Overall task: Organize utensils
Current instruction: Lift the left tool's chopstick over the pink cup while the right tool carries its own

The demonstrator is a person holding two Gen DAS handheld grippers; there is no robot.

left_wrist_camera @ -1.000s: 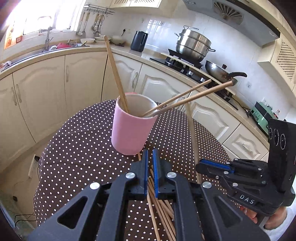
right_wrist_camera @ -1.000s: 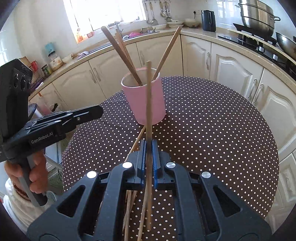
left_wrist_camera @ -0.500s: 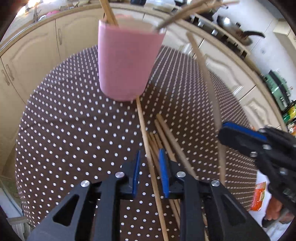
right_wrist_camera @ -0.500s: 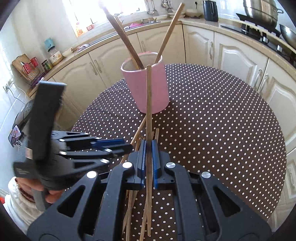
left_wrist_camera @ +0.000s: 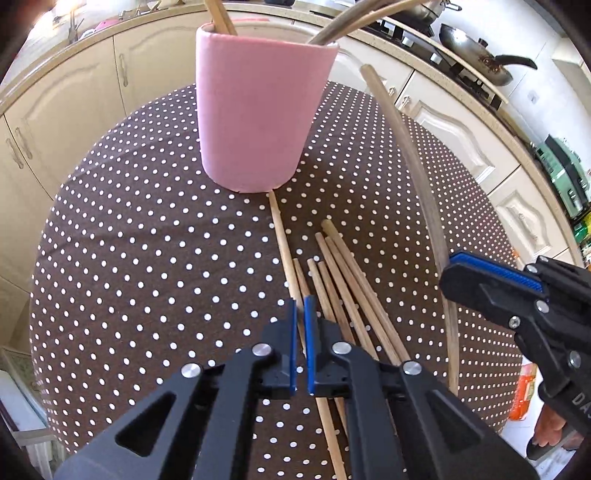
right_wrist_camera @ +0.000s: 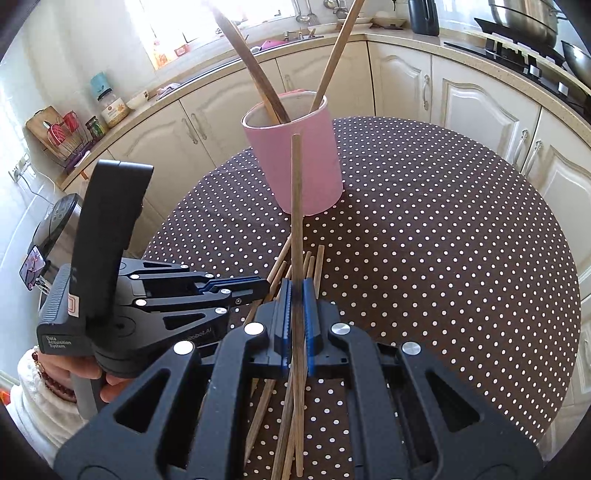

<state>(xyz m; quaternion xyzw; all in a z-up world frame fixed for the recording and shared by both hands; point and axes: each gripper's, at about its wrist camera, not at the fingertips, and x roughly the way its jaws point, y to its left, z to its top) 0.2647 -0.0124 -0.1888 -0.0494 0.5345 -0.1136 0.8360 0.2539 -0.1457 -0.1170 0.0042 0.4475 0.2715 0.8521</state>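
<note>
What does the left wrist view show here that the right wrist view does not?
Only the left wrist view: the wok on the stove, and the left tongs closed around one chopstick lying on the table.

Only the right wrist view: the black kettle, the inside of the cup, and the right tongs gripping a raised chopstick.

Both: the pink cup holding chopsticks, the loose chopsticks and the dotted tablecloth.
</note>
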